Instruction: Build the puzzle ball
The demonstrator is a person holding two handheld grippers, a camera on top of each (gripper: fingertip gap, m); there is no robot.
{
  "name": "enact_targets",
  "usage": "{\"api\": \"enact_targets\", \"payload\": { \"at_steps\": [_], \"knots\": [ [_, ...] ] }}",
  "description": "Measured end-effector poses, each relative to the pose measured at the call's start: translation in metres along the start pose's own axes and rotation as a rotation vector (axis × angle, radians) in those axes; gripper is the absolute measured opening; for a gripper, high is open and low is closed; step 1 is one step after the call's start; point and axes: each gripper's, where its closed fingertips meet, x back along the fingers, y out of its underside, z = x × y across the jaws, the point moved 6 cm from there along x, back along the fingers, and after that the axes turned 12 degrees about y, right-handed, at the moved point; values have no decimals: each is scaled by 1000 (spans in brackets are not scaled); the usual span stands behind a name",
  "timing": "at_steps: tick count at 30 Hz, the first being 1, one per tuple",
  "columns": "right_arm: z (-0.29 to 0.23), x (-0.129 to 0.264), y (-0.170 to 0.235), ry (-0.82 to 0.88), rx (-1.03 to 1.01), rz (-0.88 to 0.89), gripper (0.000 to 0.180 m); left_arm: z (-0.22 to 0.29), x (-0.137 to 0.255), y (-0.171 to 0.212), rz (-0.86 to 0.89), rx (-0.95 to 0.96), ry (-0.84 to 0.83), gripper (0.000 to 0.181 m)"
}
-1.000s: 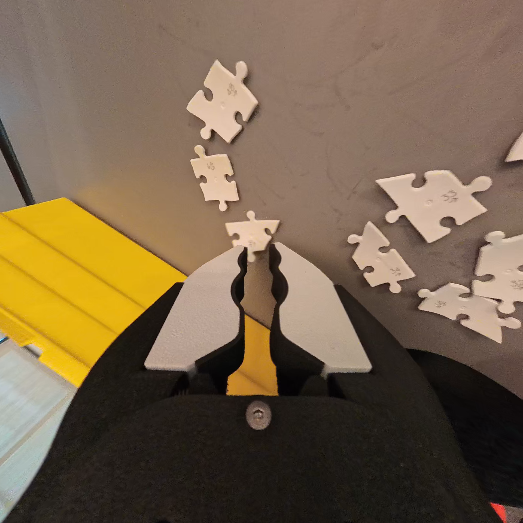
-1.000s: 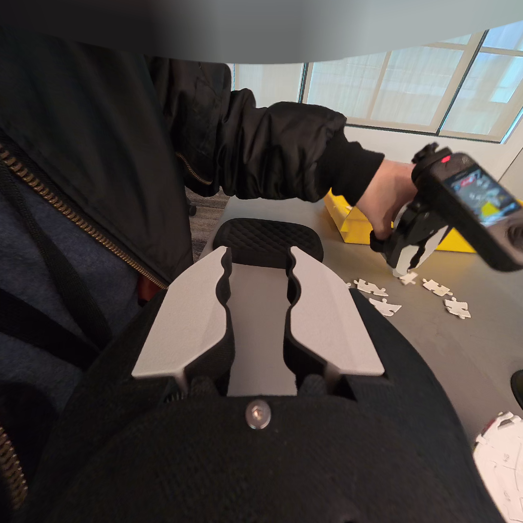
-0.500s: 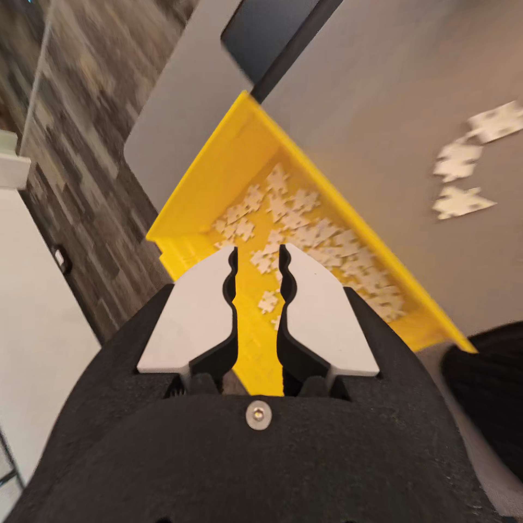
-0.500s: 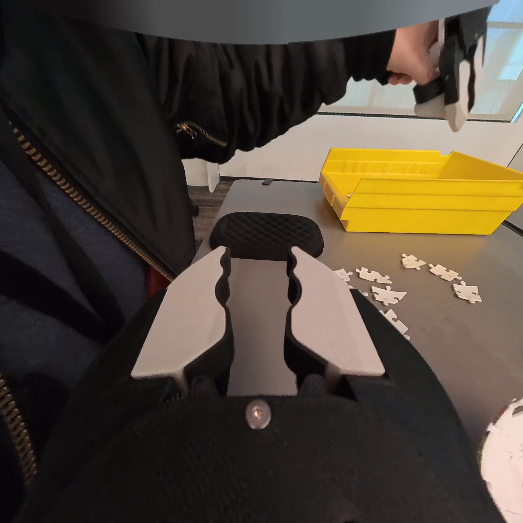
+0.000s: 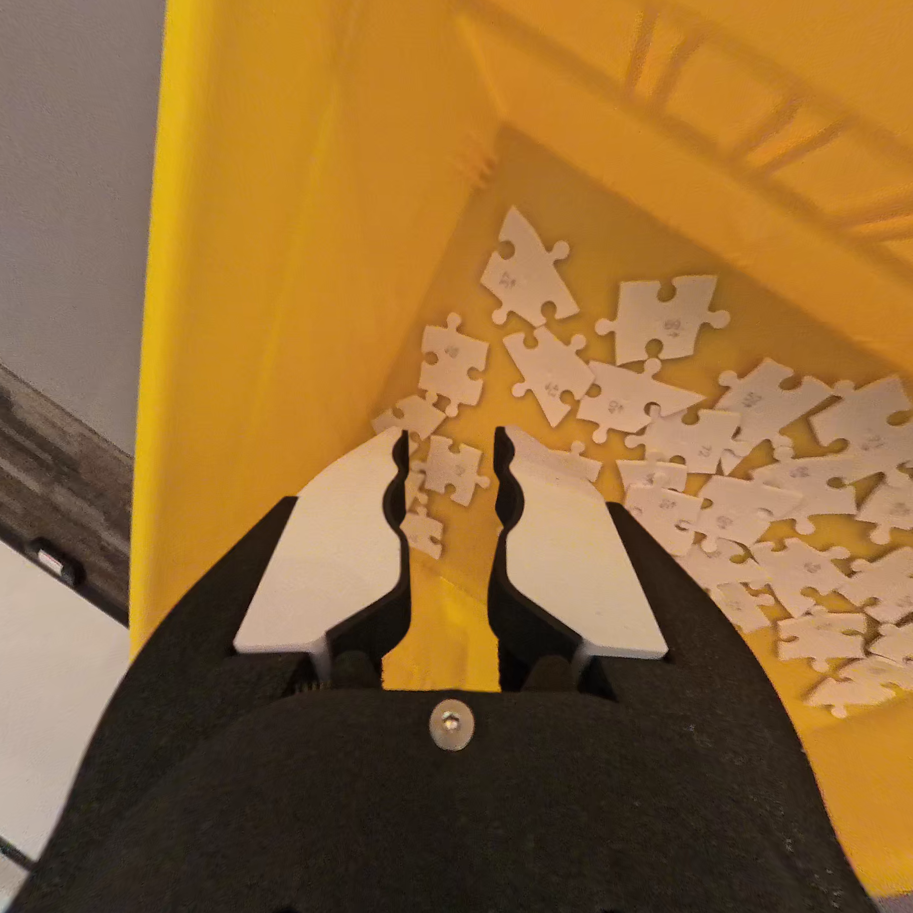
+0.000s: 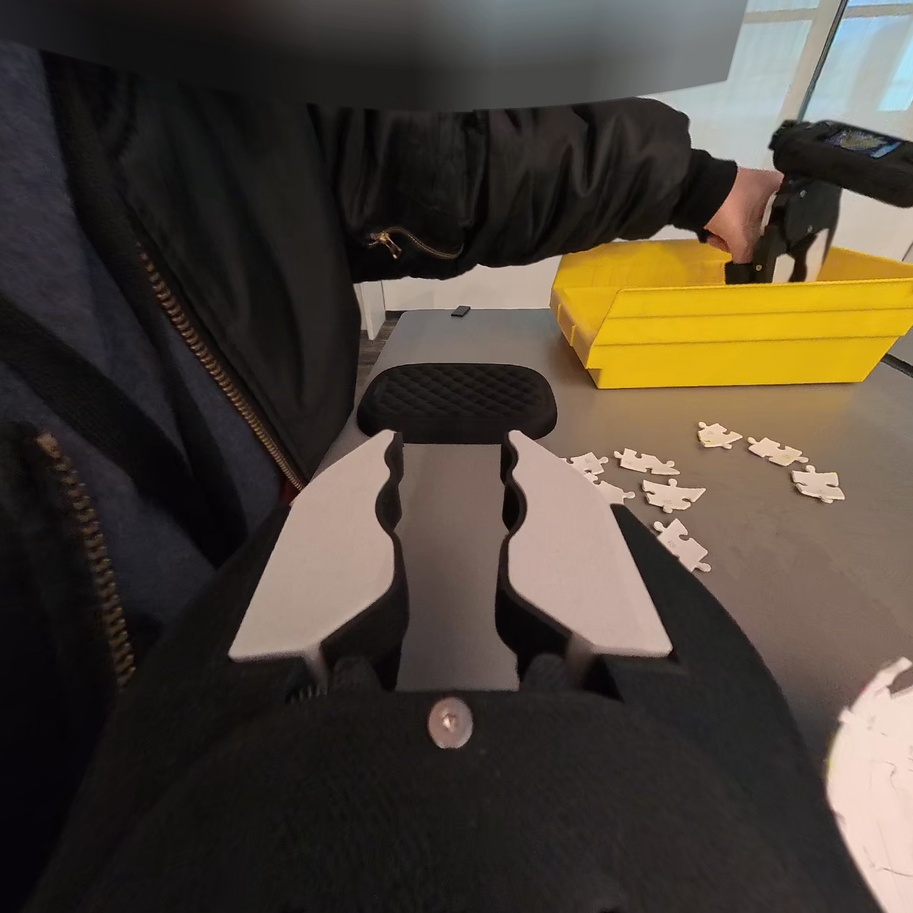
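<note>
In the left wrist view, the left gripper fills the lower frame, its grey fingers parted by a clear gap and gripping nothing. Past its tips, white flat cardboard puzzle pieces lie heaped on the floor of the yellow plastic bin, spreading toward the right edge.

In the right wrist view, the right gripper likewise stands parted and empty over the grey table. Beyond lies a black quilted pad; at right centre, loose white puzzle pieces are scattered. A curved white assembled section sits lower right.
</note>
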Motion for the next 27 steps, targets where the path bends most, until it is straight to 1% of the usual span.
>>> {"api": "enact_targets", "payload": {
  "at_steps": [2,9,17,25,27],
  "knots": [
    [0,-1,1,-5,6,-7,39,-1,-4,-4,27,-45,29,35],
    [4,-1,5,-4,-19,-21,39,-6,-19,-9,36,-110,73,45],
    [3,-3,9,-21,-24,-45,39,-11,-21,-8,65,-76,195,39],
    [2,-3,10,-33,-22,-54,39,-11,-21,-7,90,-117,200,38],
    [2,-4,10,-36,-23,-57,39,-8,-22,-7,84,-106,226,28]
  ]
}}
